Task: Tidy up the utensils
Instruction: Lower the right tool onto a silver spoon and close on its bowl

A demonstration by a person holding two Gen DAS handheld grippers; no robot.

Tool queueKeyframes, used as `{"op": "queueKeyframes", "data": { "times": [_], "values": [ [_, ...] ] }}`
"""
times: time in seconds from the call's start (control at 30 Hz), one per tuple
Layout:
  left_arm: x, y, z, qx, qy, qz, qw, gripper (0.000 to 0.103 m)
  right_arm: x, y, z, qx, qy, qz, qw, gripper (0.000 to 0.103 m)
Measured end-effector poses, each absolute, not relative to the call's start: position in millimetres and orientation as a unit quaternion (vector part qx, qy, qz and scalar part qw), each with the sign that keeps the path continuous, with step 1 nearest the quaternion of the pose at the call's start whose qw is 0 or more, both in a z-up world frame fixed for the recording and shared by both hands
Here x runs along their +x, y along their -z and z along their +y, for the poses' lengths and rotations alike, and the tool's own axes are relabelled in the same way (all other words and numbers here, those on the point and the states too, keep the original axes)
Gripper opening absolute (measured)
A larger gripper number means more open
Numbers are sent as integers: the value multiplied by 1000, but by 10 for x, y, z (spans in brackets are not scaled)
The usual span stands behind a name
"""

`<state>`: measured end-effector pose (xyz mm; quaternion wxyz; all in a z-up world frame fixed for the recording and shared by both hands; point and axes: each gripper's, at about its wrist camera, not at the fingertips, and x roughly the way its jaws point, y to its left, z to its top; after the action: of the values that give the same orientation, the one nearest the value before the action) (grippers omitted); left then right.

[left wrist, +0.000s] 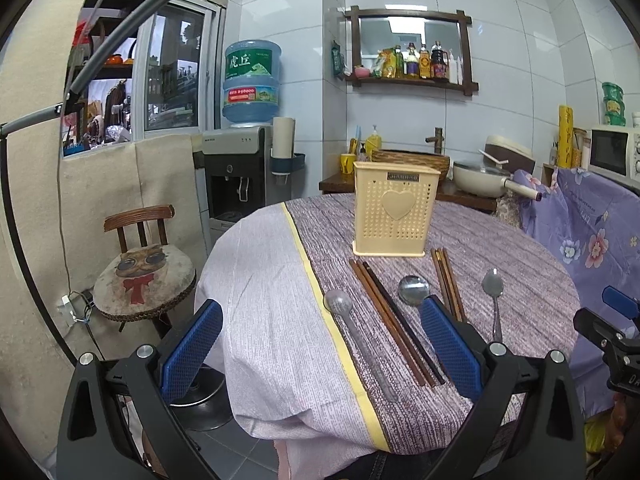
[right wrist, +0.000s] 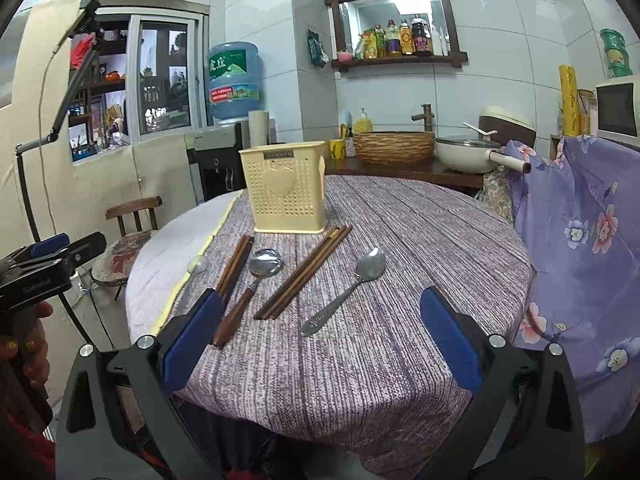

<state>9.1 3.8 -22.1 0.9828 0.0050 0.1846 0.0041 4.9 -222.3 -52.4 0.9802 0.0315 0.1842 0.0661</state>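
A cream perforated utensil holder (left wrist: 394,214) (right wrist: 286,192) with a heart on its front stands upright on the round table (left wrist: 500,264) (right wrist: 420,240). In front of it lie a grey spoon (left wrist: 352,328), a left bundle of brown chopsticks (left wrist: 394,320) (right wrist: 234,268), a wooden-handled ladle (left wrist: 414,290) (right wrist: 256,280), a right bundle of chopsticks (left wrist: 448,284) (right wrist: 306,272) and a steel spoon (left wrist: 494,296) (right wrist: 352,284). My left gripper (left wrist: 320,352) is open at the near table edge, with nothing between its fingers. My right gripper (right wrist: 320,344) is open too, short of the utensils.
A wooden chair with a cat cushion (left wrist: 144,276) stands left of the table. A floral purple cloth (right wrist: 580,240) hangs at the right. Behind are a water dispenser (left wrist: 240,168), a woven basket (right wrist: 394,146), a pan (right wrist: 468,154) and a microwave (left wrist: 614,154).
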Motion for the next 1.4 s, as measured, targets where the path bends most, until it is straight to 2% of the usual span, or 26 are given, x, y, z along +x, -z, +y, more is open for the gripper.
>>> {"op": "queueKeyframes", "data": {
  "times": [0.57, 0.67, 0.8, 0.97, 1.13, 1.4],
  "values": [
    [1006, 444, 131, -10, -22, 324, 946, 96, 1046, 781, -2470, 79, 25, 320, 944, 98],
    [1161, 481, 91, -14, -17, 345, 938, 92, 1247, 777, -2482, 98, 32, 335, 936, 92],
    [1272, 492, 47, -15, -20, 356, 934, 88, 1520, 774, -2396, 98, 44, 362, 926, 78],
    [1344, 496, 72, -19, -22, 366, 930, 87, 1848, 844, -2263, 90, 50, 392, 914, 70],
    [1378, 533, 92, -20, -17, 374, 927, 87, 2052, 1000, -2201, 83, 66, 426, 898, 57],
    [1418, 582, 141, -26, -14, 381, 924, 87, 2236, 1047, -2114, 55, 77, 432, 897, 53]
  ]
}}
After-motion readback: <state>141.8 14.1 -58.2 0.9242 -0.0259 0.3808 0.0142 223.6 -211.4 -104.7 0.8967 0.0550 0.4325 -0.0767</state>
